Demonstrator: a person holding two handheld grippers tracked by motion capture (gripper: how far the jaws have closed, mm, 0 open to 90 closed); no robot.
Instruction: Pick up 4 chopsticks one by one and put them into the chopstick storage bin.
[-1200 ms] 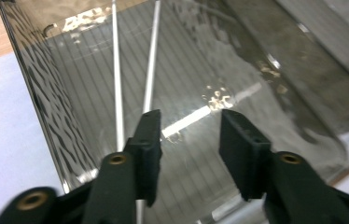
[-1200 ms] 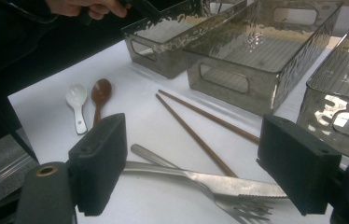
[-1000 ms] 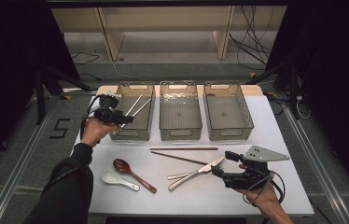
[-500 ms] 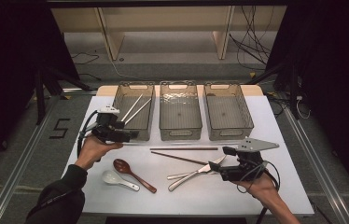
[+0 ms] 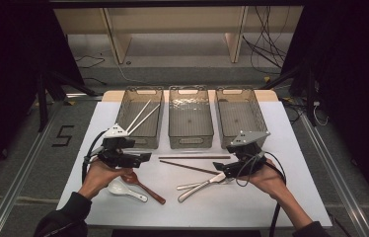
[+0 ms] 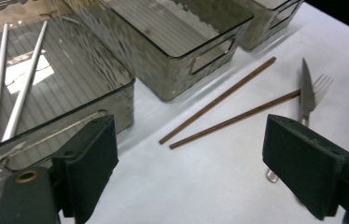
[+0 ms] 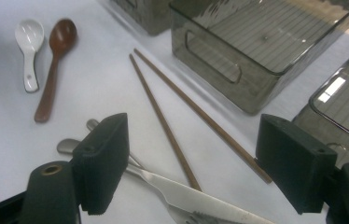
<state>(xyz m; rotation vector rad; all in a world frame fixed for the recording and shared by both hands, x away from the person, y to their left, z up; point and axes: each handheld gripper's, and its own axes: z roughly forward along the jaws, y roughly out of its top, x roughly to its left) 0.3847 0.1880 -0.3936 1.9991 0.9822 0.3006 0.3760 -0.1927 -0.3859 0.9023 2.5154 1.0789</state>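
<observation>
Back from the left bin point(image 5: 123, 106) with the left gripper point(image 5: 145, 158) within the last second; down now over the near-left part of the counter point(image 5: 296, 197), just above the brown spoon point(image 5: 145, 187) and white spoon point(image 5: 123, 190). Jaws spread wide and holding nothing, as seen in the left gripper view, and aimed along the counter at the brown chopsticks point(image 6: 218, 100).

Left behind in that bin: two silver chopsticks point(image 5: 143, 118), leaning against its wall. Reads as one delivery done and a return for the next piece.

Shifted too, the right gripper point(image 5: 219, 173): up and inward a little, now at the blade end of the knife point(image 5: 200, 187), beside the fork point(image 5: 190, 186). Jaws open here as well, straddling the knife point(image 7: 196, 196) in the right gripper view, not yet closed on it.

Still out on the counter: brown chopsticks just in front of the middle bin point(image 5: 191, 143), knife and fork touching each other to the right of centre, both spoons side by side to the left. Nothing visible in the middle bin or the right bin point(image 5: 259, 116).

Sorting barely begun, then, judging by this: one pair binned, three kinds left. Likely next, a pinch on the knife with the right, and a reach for the brown chopsticks or a spoon with the left.
</observation>
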